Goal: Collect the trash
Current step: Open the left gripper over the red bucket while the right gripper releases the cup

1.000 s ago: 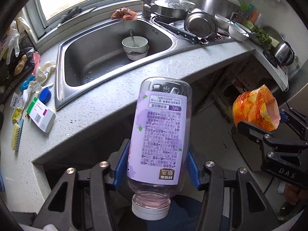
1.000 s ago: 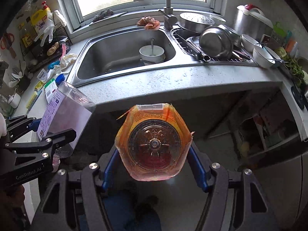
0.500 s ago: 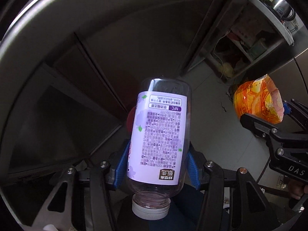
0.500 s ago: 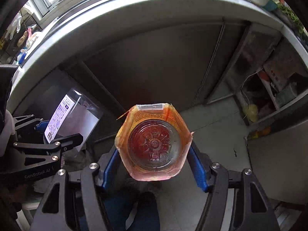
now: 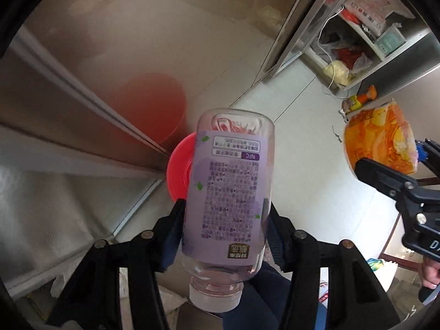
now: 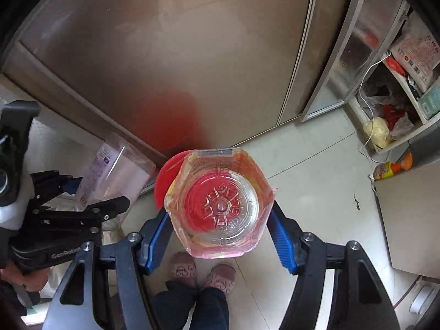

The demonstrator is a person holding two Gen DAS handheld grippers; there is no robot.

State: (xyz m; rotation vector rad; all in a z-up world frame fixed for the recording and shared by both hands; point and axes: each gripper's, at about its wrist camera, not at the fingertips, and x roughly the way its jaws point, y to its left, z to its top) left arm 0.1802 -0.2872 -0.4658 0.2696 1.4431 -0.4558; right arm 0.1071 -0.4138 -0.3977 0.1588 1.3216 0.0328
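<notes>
My left gripper (image 5: 224, 228) is shut on an empty clear bottle with a purple label (image 5: 229, 189), cap end toward the camera. My right gripper (image 6: 220, 225) is shut on an empty bottle with an orange label (image 6: 218, 200), its base toward the floor. Both point down over a red round bin (image 5: 178, 170) on the floor beside the steel cabinet; the bottles hide most of it. The orange bottle (image 5: 381, 140) also shows at the right of the left wrist view, and the purple bottle (image 6: 115, 173) at the left of the right wrist view.
A steel cabinet door (image 6: 178, 55) stands behind the red bin (image 6: 169, 176) and reflects it. An open shelf (image 5: 357, 44) with bags and boxes is at the right. A small orange-capped bottle (image 6: 393, 169) lies on the tiled floor. The person's slippered feet (image 6: 203, 272) are below the right gripper.
Both grippers have dropped from above the counter and sink down to floor level. The sink and counter have left view; the red bin and floor tiles now fill the frames. Both bottles stay gripped.
</notes>
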